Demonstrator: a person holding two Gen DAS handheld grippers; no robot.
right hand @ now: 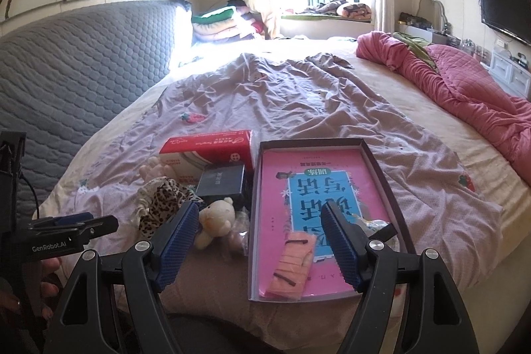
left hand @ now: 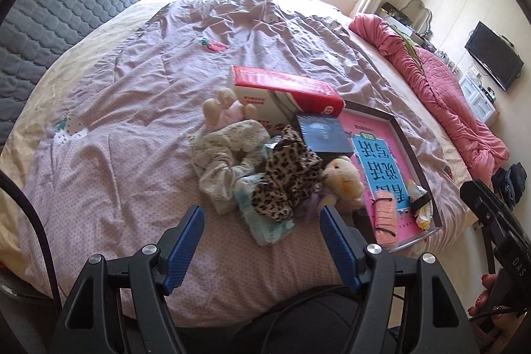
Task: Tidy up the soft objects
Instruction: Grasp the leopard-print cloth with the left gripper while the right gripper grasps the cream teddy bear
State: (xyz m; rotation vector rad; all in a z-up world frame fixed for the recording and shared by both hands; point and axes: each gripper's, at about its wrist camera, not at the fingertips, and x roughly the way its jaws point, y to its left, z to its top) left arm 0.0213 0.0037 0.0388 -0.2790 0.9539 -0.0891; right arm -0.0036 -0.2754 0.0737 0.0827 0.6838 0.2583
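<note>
- Left gripper [left hand: 262, 218]: spread wide, empty, low over the bedspread, aimed at 12 o'clock toward the leopard scrunchie [left hand: 287, 176]. Risk: the tangled cream scrunchie [left hand: 225, 155] at its 10 o'clock may drag along.
- Right gripper [right hand: 260, 214]: wide, empty, hovering over the box tray [right hand: 375, 151]; plush toy [right hand: 215, 218] at 9 o'clock.

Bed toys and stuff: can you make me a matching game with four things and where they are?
Things:
1. plush bear
2. orange packet
3. red box
4. leopard scrunchie

Places:
A. farthest back in the pile, by the dark box
B. inside the tray, on the pink book
C. in front of the left claw, between the cream scrunchie and the bear
D. just outside the tray's left wall

Pairs: 1-D, 2-B, 3-A, 4-C
</note>
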